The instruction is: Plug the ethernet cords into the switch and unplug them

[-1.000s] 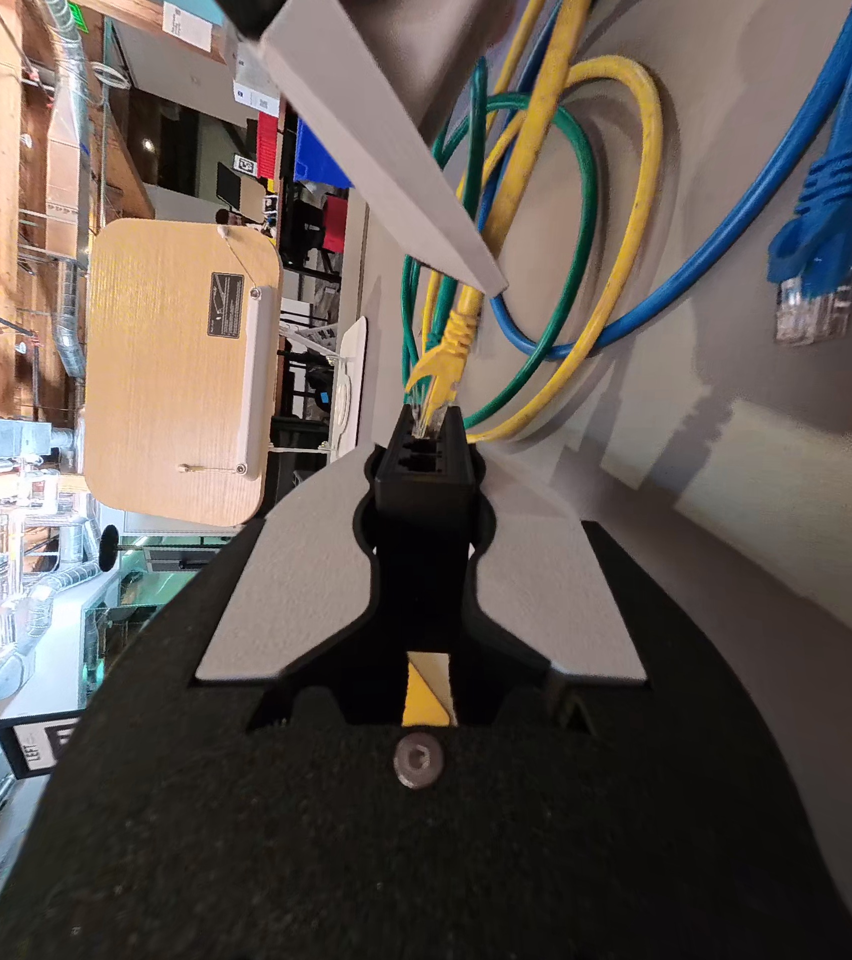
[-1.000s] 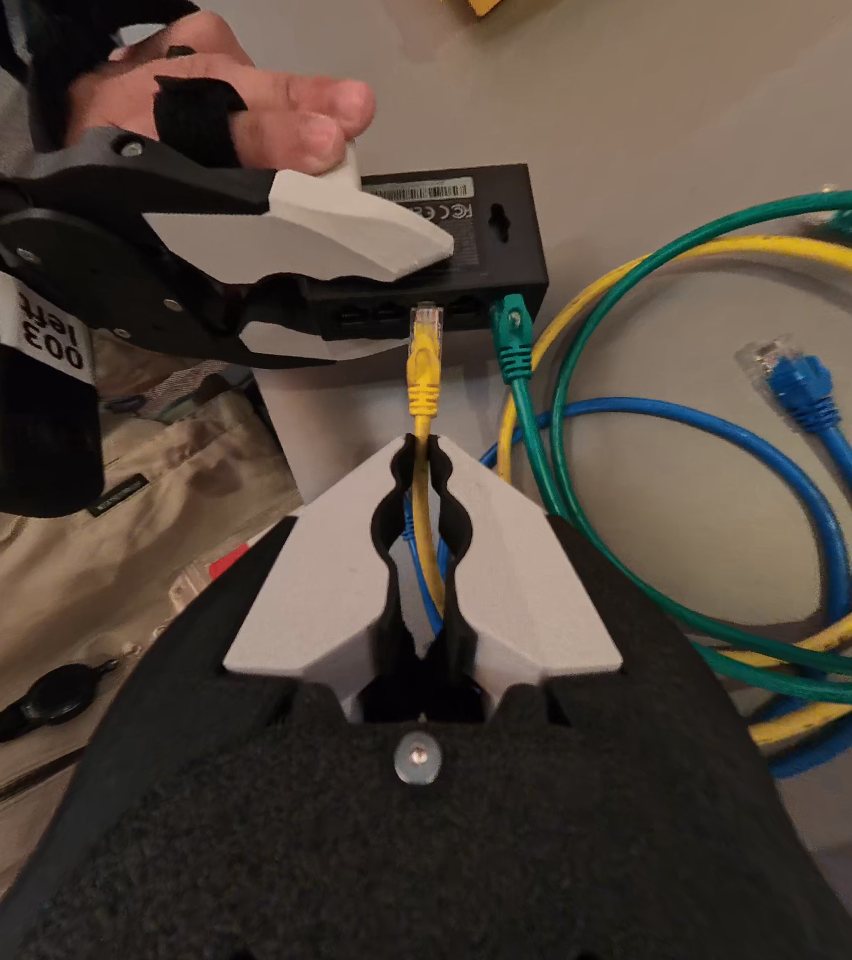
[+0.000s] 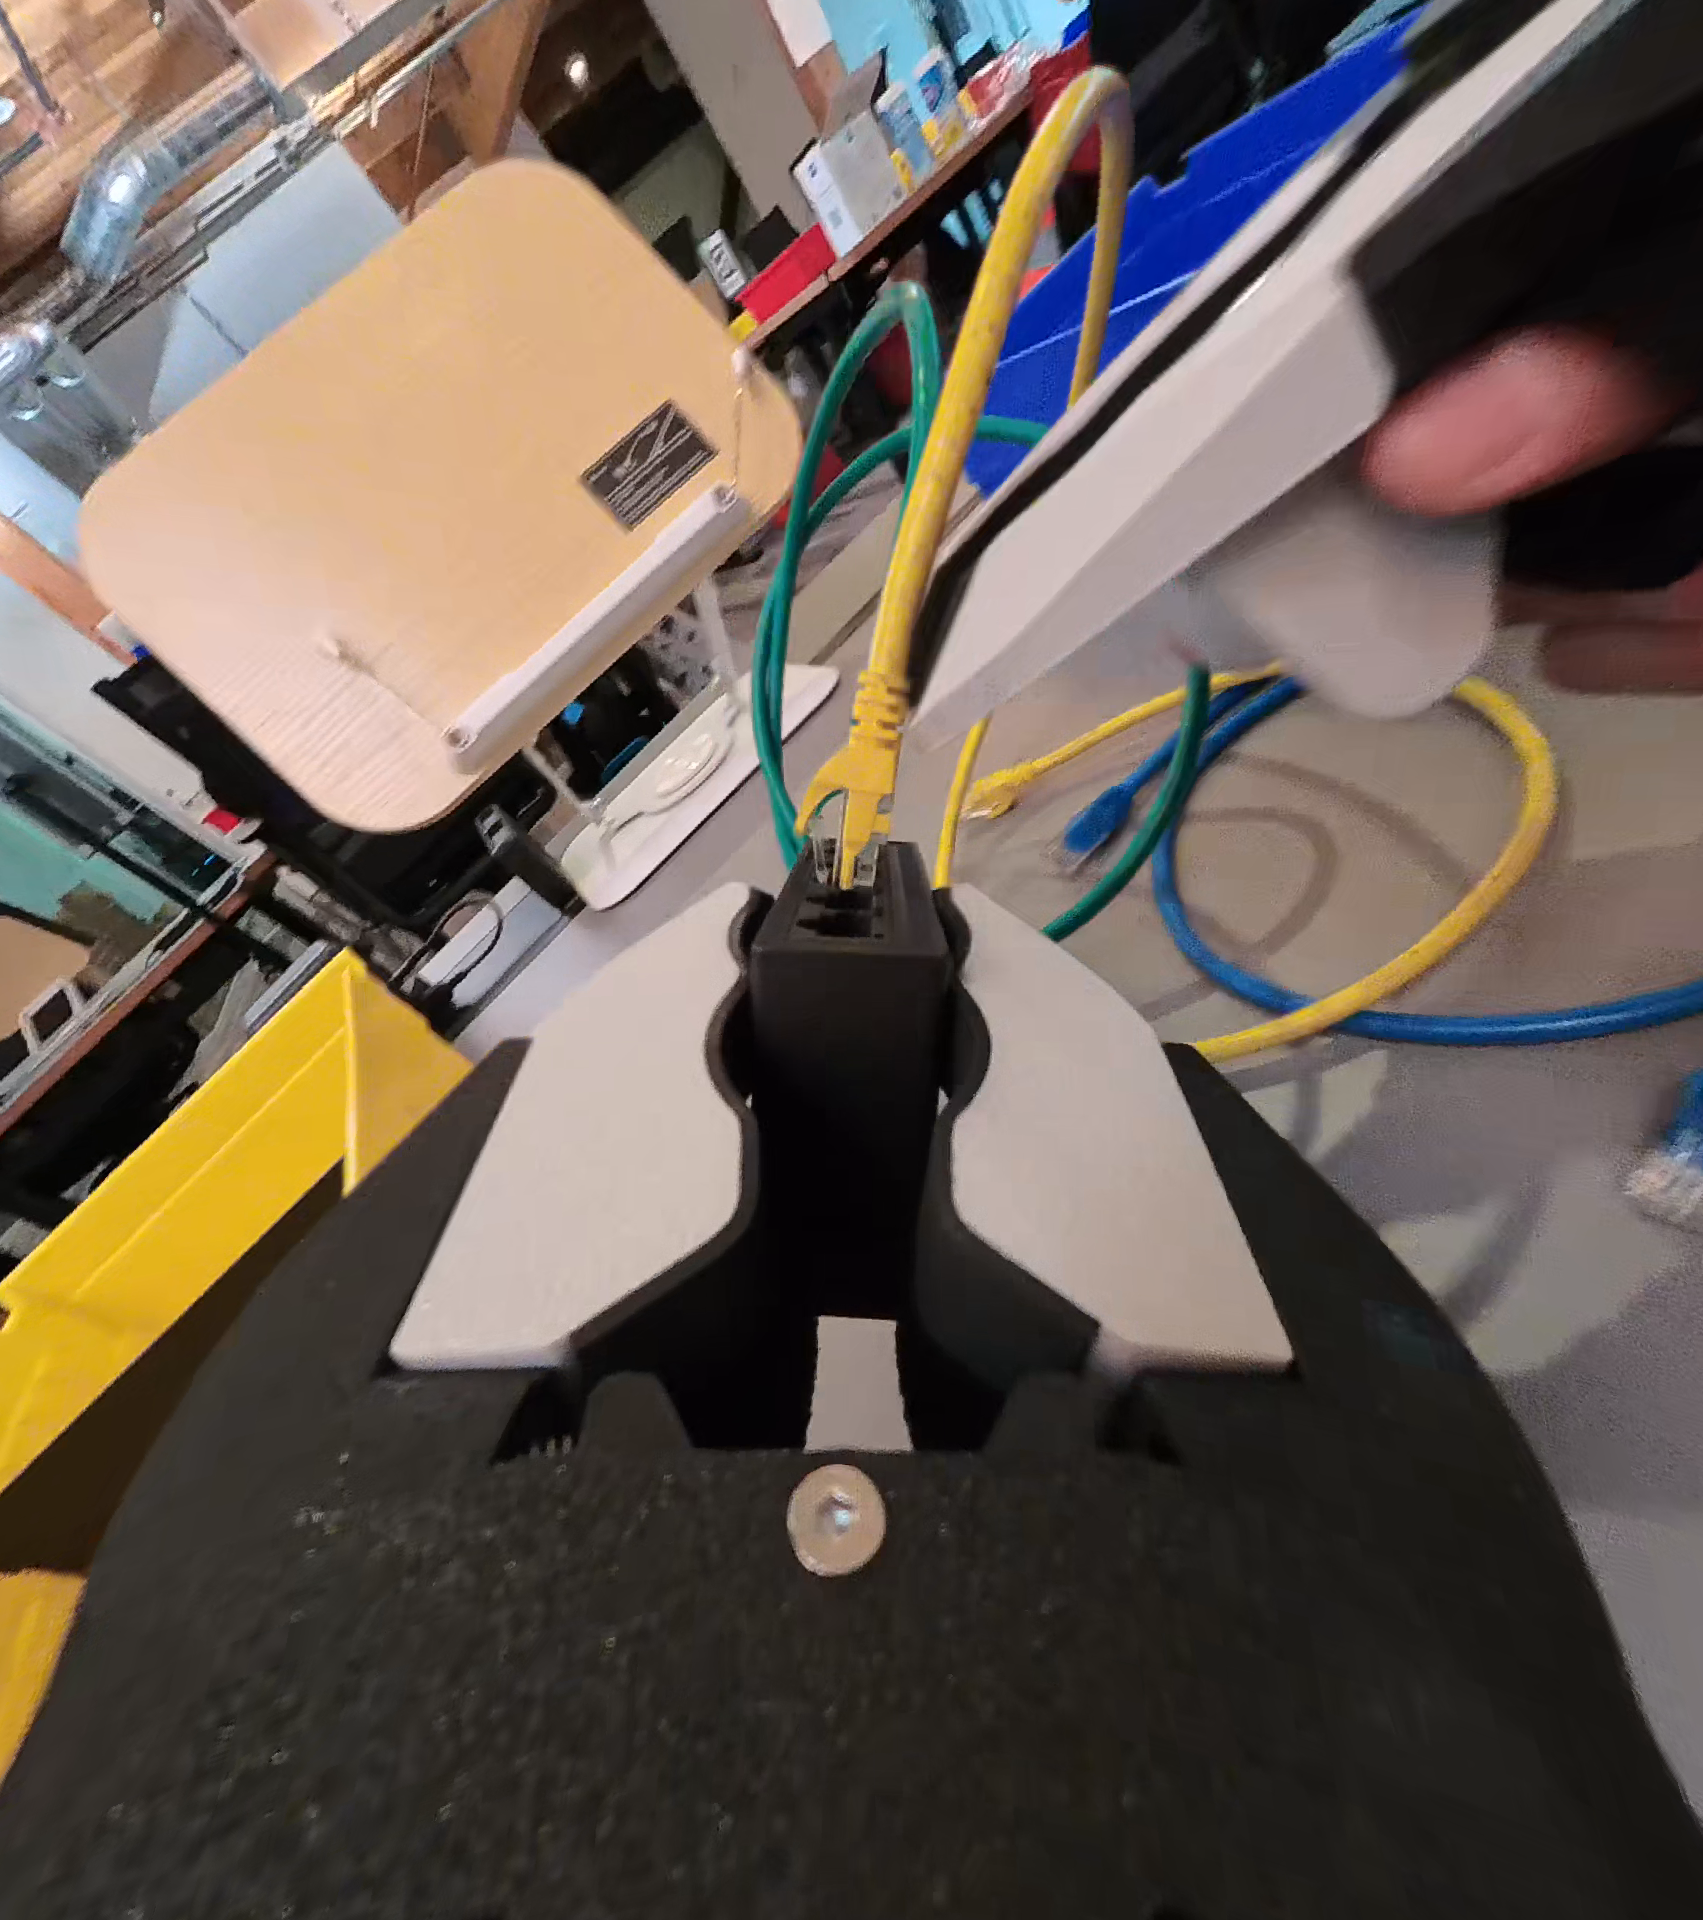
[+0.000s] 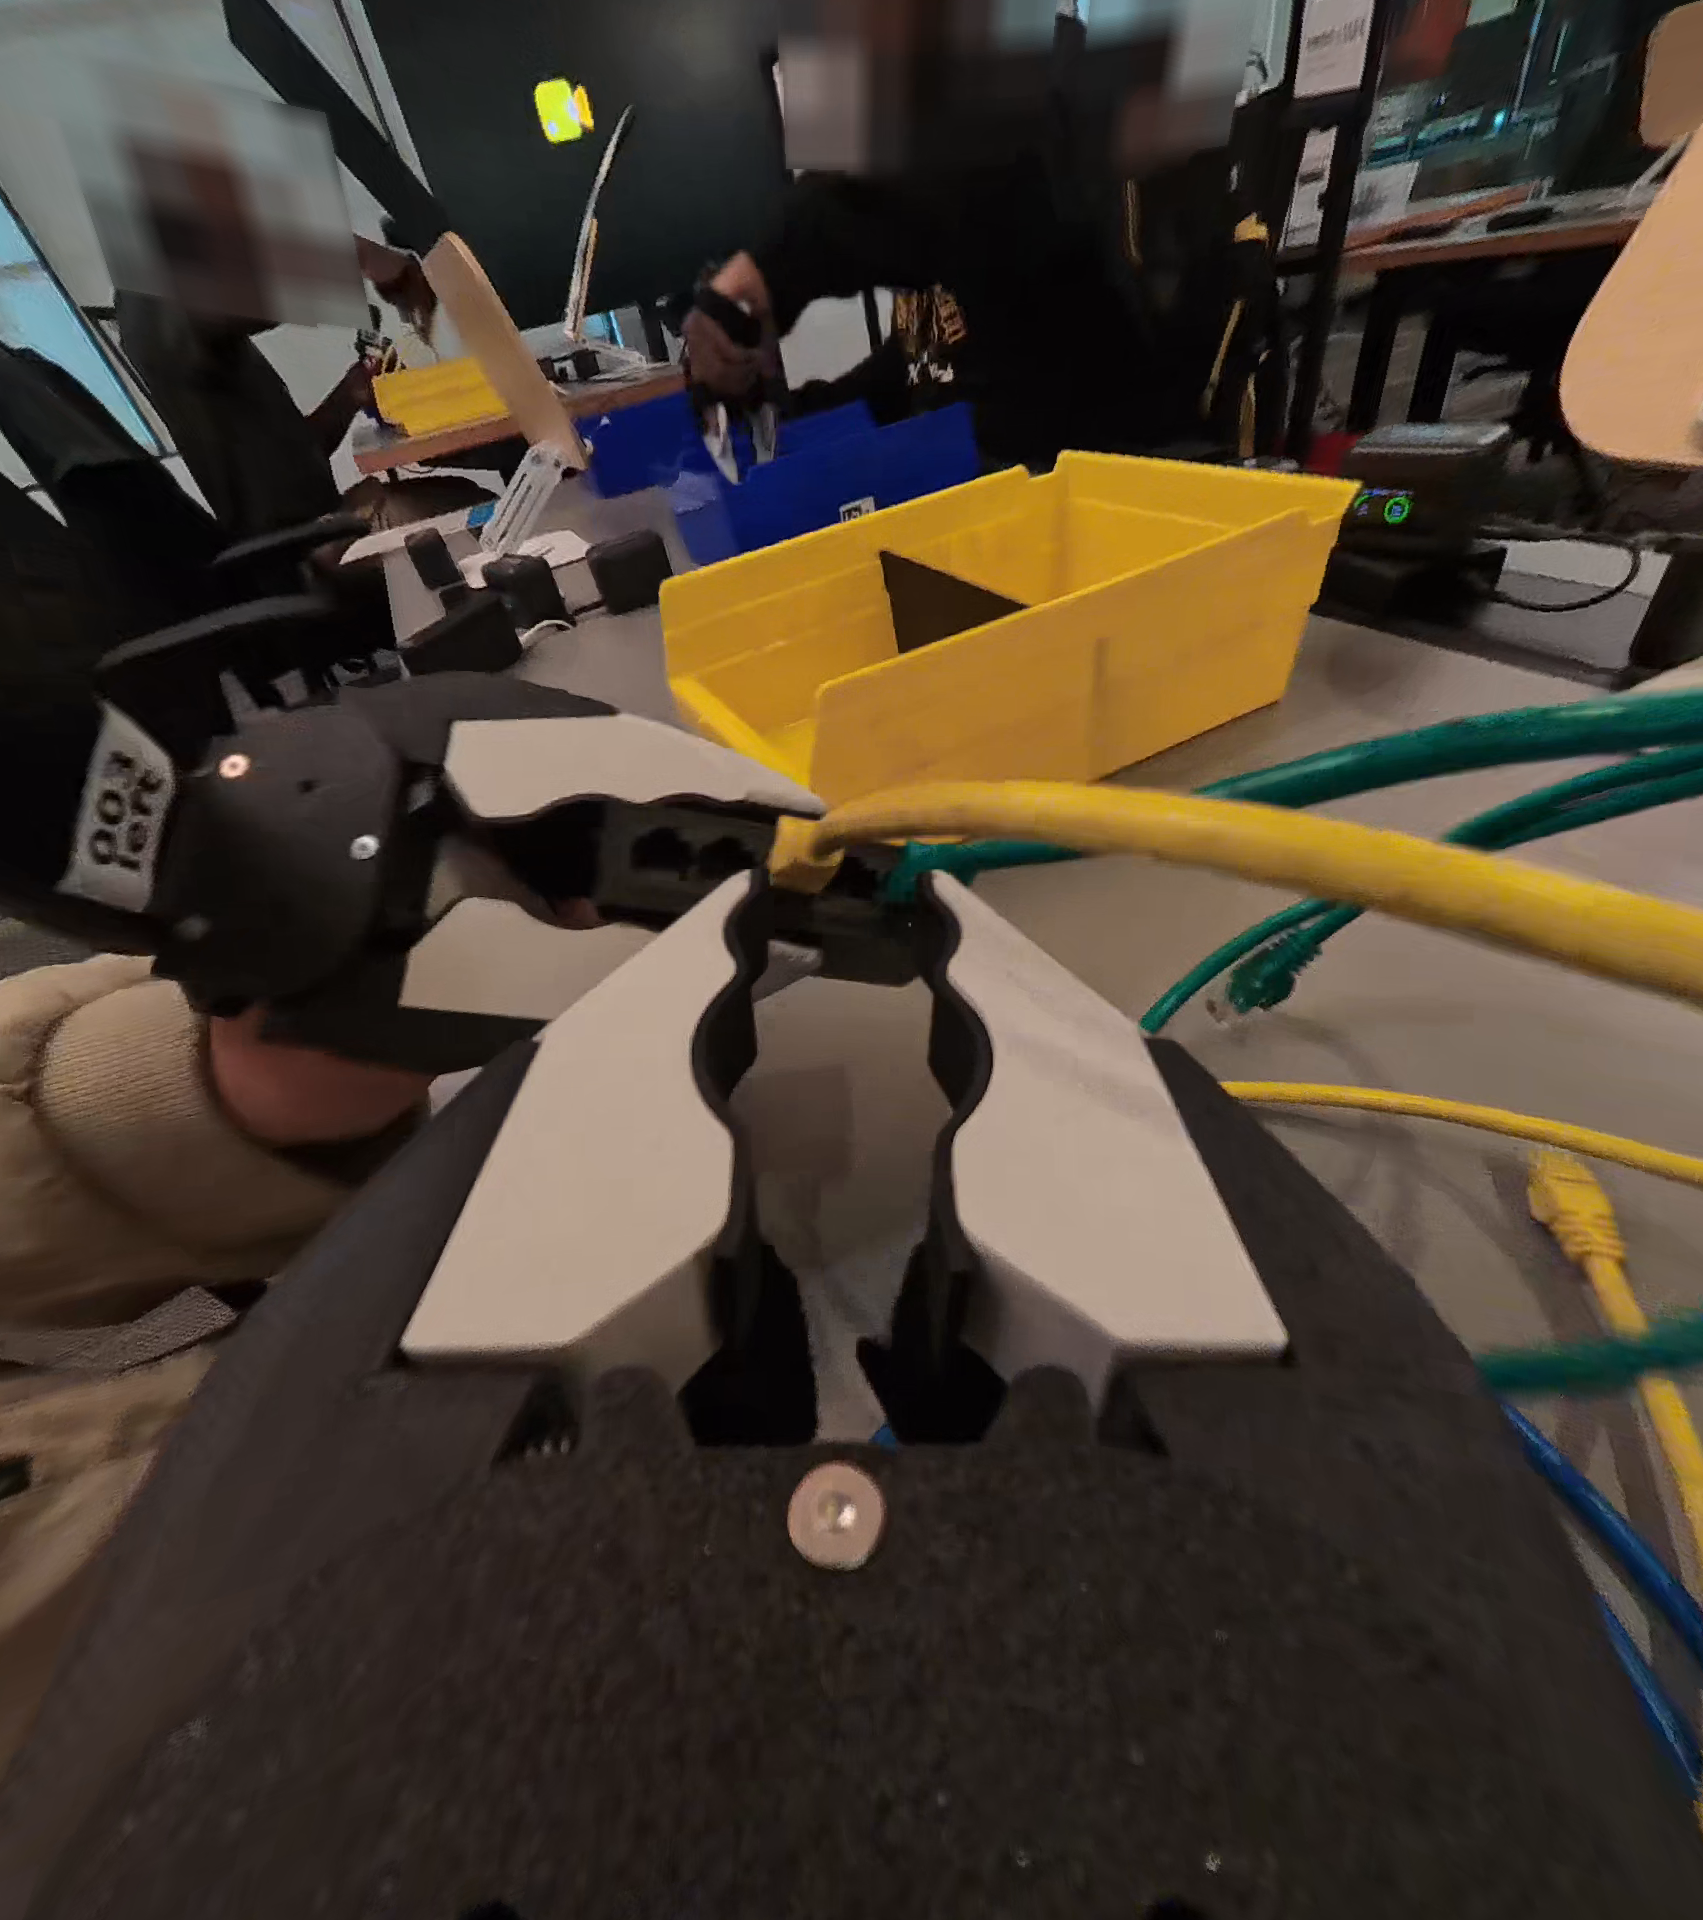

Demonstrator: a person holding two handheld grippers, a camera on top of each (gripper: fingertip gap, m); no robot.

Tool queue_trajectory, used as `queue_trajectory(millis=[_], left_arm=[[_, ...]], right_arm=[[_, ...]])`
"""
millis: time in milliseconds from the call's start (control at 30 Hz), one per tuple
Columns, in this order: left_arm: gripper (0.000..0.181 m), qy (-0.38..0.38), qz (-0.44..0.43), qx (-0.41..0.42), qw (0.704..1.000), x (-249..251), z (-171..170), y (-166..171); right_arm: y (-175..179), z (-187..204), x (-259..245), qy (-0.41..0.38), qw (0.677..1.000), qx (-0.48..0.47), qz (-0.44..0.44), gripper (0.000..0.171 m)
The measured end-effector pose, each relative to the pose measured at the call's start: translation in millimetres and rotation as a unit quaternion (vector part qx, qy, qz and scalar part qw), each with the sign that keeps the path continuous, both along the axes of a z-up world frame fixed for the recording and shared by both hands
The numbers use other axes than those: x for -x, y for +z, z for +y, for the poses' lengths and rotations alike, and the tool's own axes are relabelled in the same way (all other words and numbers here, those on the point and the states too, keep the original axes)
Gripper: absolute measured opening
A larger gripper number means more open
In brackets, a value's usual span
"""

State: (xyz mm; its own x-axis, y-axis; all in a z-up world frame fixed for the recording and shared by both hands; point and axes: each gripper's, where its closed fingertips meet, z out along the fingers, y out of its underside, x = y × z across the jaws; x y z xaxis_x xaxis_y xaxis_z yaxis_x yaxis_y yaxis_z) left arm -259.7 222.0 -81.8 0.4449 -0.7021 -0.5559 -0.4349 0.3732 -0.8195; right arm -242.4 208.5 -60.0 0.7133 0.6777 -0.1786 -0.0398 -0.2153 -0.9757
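Switch (image 3: 847, 997), a small black box, sits clamped between the two pale fingers of the left gripper (image 3: 847, 914) at the centre of the left wrist view, lifted off the grey table (image 3: 1605, 1299). Its long axis runs forward along the fingers, and its port face looks toward the left side of the frame. The yellow cord (image 3: 930, 520) has its plug in a port at the far end of the switch and rises to the upper middle of the frame; a green cord (image 3: 785, 582) enters just beside it. In the right wrist view the right gripper (image 4: 842, 904) is spread about half open and grips nothing; its fingertips stand close to either side of the switch's near edge, just below the yellow plug. A blue cord (image 3: 1449, 1023) lies loose on the table at the right, and a yellow bin (image 4: 1013, 623) stands behind the switch.
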Motion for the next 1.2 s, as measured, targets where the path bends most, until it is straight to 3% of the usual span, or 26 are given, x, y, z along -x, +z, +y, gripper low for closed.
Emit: queue_trajectory(millis=[167,600,833,967,1100,1167,1200], left_arm=[[0.029,-0.027,0.004,-0.003,1.0,-15.2,-15.5,-1.0],[0.029,-0.056,0.002,-0.001,0.998,-21.0,-26.4,1.0],[0.029,-0.007,0.036,-0.094,0.995,-18.1,-24.4,0.9],[0.03,0.017,0.053,-0.079,0.995,-16.1,-17.1,-7.7],[0.029,0.041,0.131,-0.002,0.99,-11.2,-3.3,-43.3],[0.029,0.037,0.085,-0.011,0.996,-12.6,-5.1,-22.9],[0.029,0.035,0.064,-0.026,0.997,-11.9,-6.3,-7.6]], right_arm=[[-1.5,-7.1,6.7,0.026,0.999,0.012,0.016,0.012],[-9.9,-12.2,6.1,0.076,0.99,0.08,0.089,0.012],[-3.3,-18.2,6.5,0.065,0.997,0.039,0.016,0.012],[-5.5,-18.9,9.3,0.057,0.998,0.031,-0.011,0.012],[-2.2,-26.1,20.1,0.076,0.997,0.023,-0.011,0.012],[-10.6,-19.3,17.3,0.037,0.997,0.012,-0.071,0.013],[2.4,-22.0,17.6,0.042,0.998,-0.016,-0.045,0.012]])
